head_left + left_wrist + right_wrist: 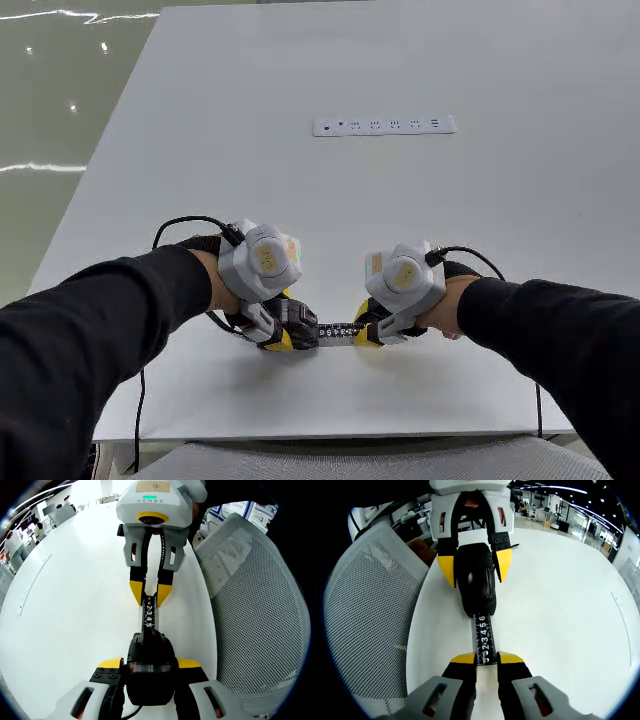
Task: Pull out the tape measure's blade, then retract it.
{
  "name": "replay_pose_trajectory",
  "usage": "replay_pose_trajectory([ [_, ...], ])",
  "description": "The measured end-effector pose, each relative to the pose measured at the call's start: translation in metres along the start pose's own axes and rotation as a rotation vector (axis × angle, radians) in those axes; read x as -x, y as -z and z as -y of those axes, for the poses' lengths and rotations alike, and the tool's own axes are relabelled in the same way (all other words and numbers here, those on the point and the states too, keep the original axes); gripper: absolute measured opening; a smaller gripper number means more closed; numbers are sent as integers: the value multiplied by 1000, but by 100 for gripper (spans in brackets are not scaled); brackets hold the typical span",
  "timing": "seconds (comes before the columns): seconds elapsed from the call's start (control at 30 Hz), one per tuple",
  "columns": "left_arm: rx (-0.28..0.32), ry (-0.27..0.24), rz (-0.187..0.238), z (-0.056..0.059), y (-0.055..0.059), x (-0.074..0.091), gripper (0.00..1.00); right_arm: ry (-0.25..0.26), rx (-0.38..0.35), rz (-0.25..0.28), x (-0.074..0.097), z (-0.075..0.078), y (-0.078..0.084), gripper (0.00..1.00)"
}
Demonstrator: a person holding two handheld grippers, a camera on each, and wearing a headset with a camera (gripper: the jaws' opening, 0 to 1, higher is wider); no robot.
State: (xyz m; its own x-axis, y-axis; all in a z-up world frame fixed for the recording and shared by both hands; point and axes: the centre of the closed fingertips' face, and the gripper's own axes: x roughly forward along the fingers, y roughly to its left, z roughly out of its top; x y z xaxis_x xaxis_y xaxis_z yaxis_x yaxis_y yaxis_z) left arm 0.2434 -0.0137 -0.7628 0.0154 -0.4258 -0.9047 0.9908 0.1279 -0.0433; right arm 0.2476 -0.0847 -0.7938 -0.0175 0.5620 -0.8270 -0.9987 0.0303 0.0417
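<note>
Your left gripper point(150, 663) has its jaws clamped round the tape measure point(477, 580), and your right gripper point(486, 658) has its jaws closed on the blade point(483, 632). Little blade is out, so this is likely early in the pull: draw your hands apart.

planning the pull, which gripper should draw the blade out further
Right, probably: the right gripper is shut on the blade, while the left gripper clamps the black case as an anchor.

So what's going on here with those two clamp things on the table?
A person is working a tape measure with two hand-held grippers over a white table. The left gripper clamps the black case; the right gripper pinches the end of the blade. Only a short stretch of blade is out.
</note>
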Motion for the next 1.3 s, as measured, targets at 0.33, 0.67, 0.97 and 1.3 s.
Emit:
replay_pose_trajectory([
  [0.33, -6, -5, 2, 0, 0, -1, 34, 1, -2, -4, 1, 0, 1, 10],
  [0.67, -9, -2, -9, 0, 1, -1, 34, 5, -9, -6, 2, 1, 4, 10],
  [0.97, -9, -2, -9, 0, 1, -1, 34, 4, -10, -8, 3, 1, 5, 10],
  [1.3, 1, -5, -15, 0, 1, -1, 34, 4, -22, -15, 10, 3, 13, 10],
])
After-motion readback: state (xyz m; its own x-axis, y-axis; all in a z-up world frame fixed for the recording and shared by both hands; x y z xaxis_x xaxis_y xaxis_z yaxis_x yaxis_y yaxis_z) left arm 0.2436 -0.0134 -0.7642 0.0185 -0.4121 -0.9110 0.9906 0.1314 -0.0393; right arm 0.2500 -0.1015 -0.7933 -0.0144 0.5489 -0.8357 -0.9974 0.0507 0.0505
